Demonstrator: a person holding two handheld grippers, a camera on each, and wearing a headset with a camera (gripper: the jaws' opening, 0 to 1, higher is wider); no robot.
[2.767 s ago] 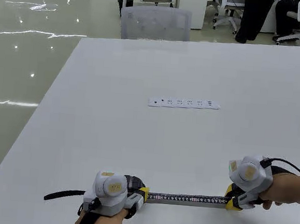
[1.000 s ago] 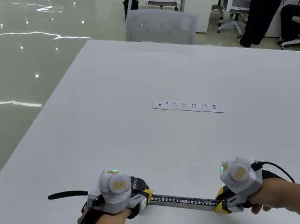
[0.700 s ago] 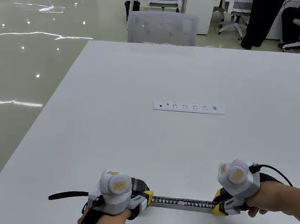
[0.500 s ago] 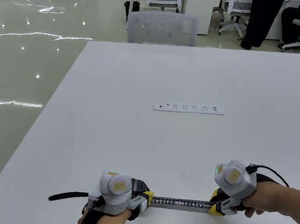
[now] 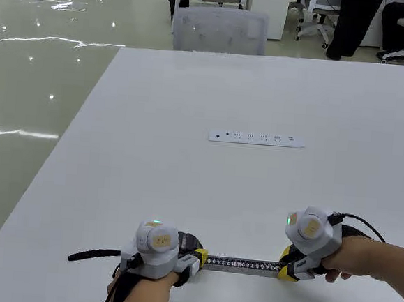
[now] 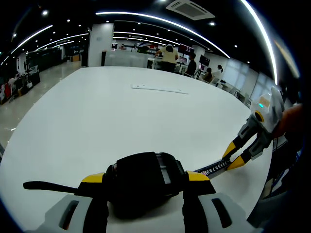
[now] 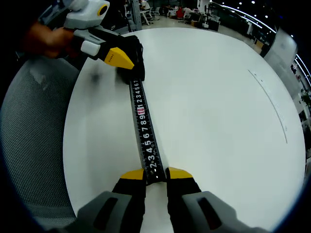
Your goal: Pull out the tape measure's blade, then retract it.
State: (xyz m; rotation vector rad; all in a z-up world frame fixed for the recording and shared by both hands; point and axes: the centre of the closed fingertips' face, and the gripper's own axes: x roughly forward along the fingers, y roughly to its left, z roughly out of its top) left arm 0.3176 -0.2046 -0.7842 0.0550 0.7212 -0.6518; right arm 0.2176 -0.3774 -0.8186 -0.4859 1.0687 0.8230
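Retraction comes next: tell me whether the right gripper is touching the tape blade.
Touching. In the right gripper view, the right gripper has its jaws closed on the end of the tape blade.

The left gripper (image 5: 195,259) has a pale grey rounded housing, a round tan sticker (image 5: 161,239), a green light (image 5: 154,223) and yellow-tipped jaws. The right gripper (image 5: 284,264) matches it (its light sits side-on) and has a thin black cable (image 5: 351,216) at its far right.

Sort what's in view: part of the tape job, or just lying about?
Job: tape measure, clamped in left gripper; its blade, end pinched by right gripper.
Lying about: power strip on the table; chair at its far edge.
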